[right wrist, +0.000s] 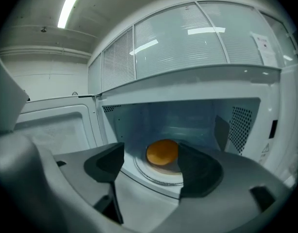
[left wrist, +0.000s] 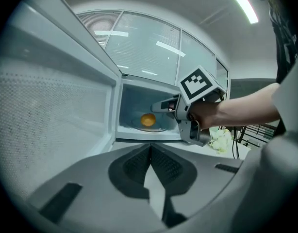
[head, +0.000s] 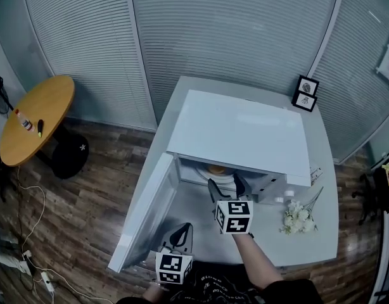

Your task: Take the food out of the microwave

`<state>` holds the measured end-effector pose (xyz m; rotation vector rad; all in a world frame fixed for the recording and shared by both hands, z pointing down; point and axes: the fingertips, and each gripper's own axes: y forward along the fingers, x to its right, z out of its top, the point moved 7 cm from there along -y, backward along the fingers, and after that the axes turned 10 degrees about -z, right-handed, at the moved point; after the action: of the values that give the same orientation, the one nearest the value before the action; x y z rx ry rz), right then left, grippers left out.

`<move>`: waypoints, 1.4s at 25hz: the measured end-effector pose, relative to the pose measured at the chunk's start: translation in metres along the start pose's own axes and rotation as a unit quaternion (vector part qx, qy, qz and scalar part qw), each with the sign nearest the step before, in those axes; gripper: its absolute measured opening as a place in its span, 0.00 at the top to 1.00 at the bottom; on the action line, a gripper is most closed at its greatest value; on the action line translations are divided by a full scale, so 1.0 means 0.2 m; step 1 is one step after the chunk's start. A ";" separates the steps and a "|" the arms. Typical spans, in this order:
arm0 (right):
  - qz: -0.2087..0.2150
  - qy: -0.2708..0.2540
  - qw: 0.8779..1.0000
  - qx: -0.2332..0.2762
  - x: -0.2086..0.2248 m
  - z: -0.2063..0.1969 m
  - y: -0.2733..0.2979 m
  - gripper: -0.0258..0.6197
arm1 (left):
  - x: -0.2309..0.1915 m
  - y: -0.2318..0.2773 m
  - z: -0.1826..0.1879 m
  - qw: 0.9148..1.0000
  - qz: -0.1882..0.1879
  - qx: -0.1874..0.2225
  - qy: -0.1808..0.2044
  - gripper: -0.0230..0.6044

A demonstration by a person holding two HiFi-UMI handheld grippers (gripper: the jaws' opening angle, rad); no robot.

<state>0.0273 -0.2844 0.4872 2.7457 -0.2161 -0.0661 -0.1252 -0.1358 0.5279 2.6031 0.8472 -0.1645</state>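
The white microwave (head: 239,132) stands on a white table (head: 321,170), its door (head: 144,214) swung open to the left. Inside, a round orange piece of food (right wrist: 162,152) lies on the glass turntable (right wrist: 156,176); it also shows as food (left wrist: 148,120) in the left gripper view. My right gripper (head: 226,185) is at the mouth of the cavity, open, with the food just beyond its jaws and nothing touching the pads (right wrist: 197,169). My left gripper (head: 182,231) hangs back near the door's front edge, its jaws meeting at the tips with nothing in them.
White flowers (head: 298,217) lie on the table right of the microwave. Two small framed pictures (head: 306,92) stand at the back right corner. A round wooden table (head: 36,119) with a bottle is at the left, and cables trail on the wooden floor.
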 end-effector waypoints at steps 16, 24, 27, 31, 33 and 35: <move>-0.058 0.014 0.995 -0.075 -0.04 -0.07 0.34 0.39 | -0.01 0.04 0.03 1.000 -0.010 -0.011 0.008 0.95; -0.074 0.025 0.992 -0.100 -0.04 -0.11 0.44 0.37 | 0.01 0.04 0.00 1.000 -0.006 -0.023 0.004 0.95; -0.083 0.031 0.991 -0.104 -0.03 -0.12 0.46 0.37 | 0.00 0.02 0.00 1.000 -0.005 -0.018 0.001 0.95; -0.086 0.022 0.990 -0.112 -0.03 -0.13 0.50 0.37 | -0.02 0.00 -0.01 1.000 0.005 -0.018 -0.006 0.95; -0.083 0.015 0.990 -0.116 -0.03 -0.14 0.51 0.37 | -0.03 0.00 -0.01 1.000 0.007 -0.018 -0.007 0.95; -0.083 0.004 0.990 -0.115 -0.03 -0.14 0.51 0.37 | -0.04 0.00 -0.01 1.000 0.008 -0.019 -0.007 0.95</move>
<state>0.0094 -0.3656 0.5514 2.5278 0.0222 -0.1161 -0.1317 -0.1380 0.5320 2.5707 0.8162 -0.1609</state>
